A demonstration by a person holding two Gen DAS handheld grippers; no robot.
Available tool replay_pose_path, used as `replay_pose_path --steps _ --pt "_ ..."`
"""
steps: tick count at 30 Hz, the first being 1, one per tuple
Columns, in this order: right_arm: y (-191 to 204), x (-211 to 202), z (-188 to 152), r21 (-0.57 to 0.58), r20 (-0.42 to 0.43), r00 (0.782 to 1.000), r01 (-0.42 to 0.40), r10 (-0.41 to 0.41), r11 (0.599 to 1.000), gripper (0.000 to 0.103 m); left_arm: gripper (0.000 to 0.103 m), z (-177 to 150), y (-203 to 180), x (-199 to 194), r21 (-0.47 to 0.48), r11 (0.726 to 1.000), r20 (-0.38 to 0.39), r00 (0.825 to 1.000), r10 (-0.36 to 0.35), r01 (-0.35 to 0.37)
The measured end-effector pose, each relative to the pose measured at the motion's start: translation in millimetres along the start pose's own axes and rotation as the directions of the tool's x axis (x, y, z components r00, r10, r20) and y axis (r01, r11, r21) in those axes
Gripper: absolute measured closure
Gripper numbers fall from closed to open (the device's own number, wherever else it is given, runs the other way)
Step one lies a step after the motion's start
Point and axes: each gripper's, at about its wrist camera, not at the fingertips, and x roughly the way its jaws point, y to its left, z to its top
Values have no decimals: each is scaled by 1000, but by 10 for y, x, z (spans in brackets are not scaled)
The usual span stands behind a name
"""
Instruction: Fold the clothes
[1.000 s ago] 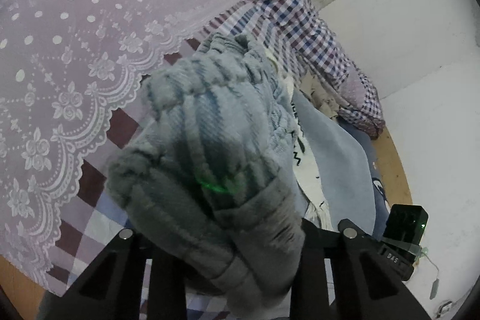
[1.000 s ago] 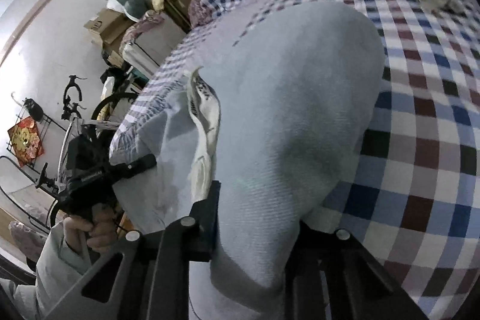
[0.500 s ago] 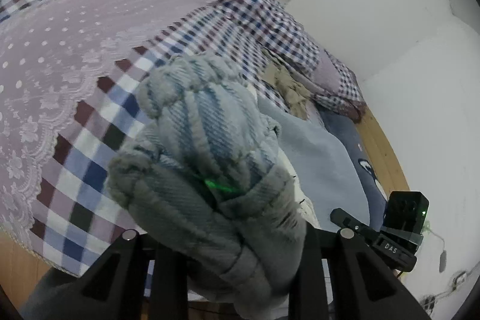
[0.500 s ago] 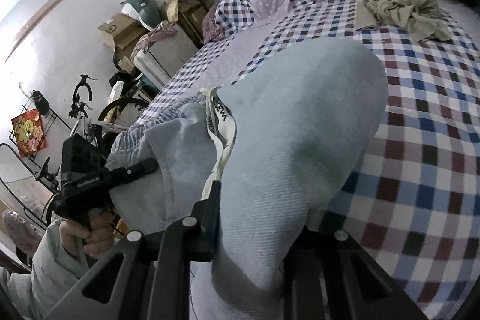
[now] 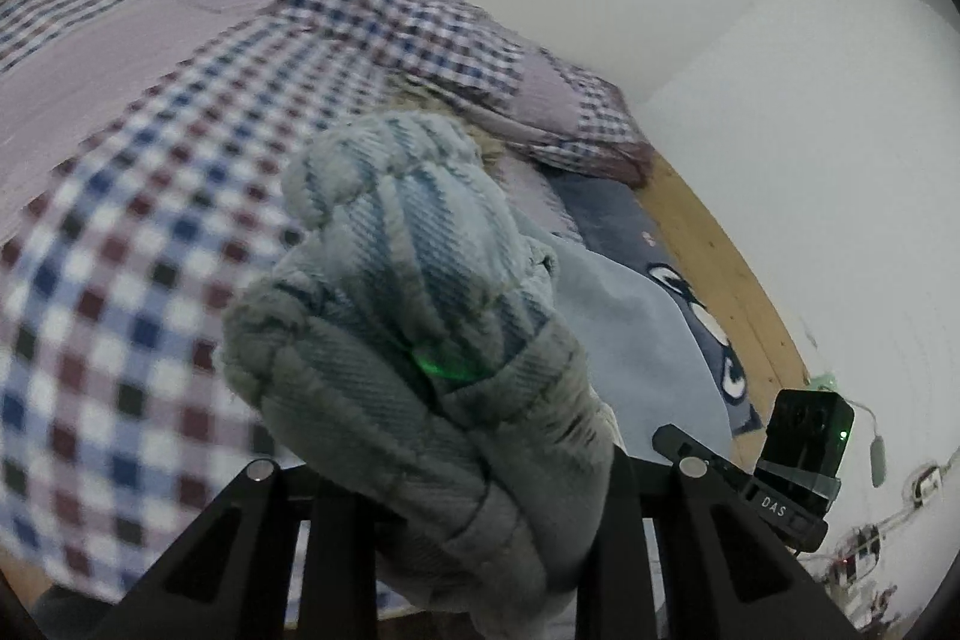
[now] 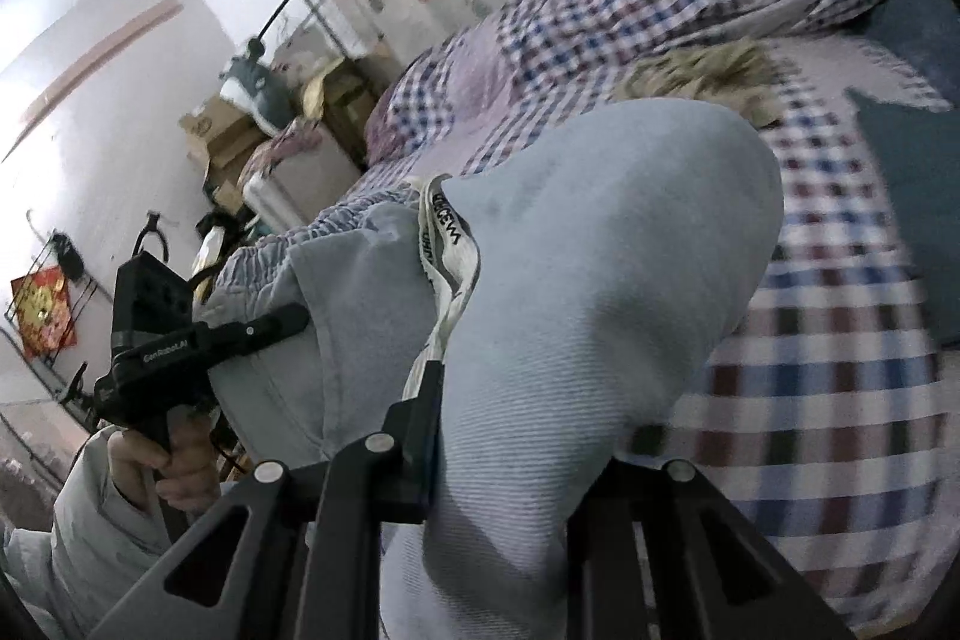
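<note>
left gripper (image 5: 432, 466): clamped on bunched plaid waistband (image 5: 408, 316)
right gripper (image 6: 504, 466): clamped on pale blue garment (image 6: 600, 292)
garment: one, lifted over checked bed (image 6: 840, 400)
containers: cardboard boxes (image 6: 210, 130), contents unclear

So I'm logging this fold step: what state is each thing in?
Pants: bunched, lifted, held by both claws.
Left claw: shut on the gathered waistband.
Right claw: shut on the pants.
Bedsheet: spread flat.
Beige garment: crumpled on the bedsheet.

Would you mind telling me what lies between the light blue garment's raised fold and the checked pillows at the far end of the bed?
In the right wrist view, a crumpled beige garment lies on the checked bedspread between the blue garment and the pillows.
</note>
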Motion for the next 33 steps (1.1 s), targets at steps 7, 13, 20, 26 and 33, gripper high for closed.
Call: replay_pose_path --steps 7,13,20,26,33 --pt "-434 -841 281 65 137 985 97 -105 993 84 79 493 -915 813 124 989 -71 995 -69 77" --pt "-863 -1456 482 156 245 942 195 -229 968 84 79 867 -1677 1669 246 957 -155 981 -116 152" --pt "-1475 -1920 663 291 353 859 276 -371 916 84 80 1218 -2536 2829 360 904 -244 959 -146 230" --pt "-2068 -2086 812 407 398 775 330 -490 852 84 80 1332 -3075 3919 437 855 -321 936 -143 280" --pt "-2625 -1873 898 518 398 685 381 -610 766 84 80 1293 -3239 4829 507 806 -390 915 -101 305"
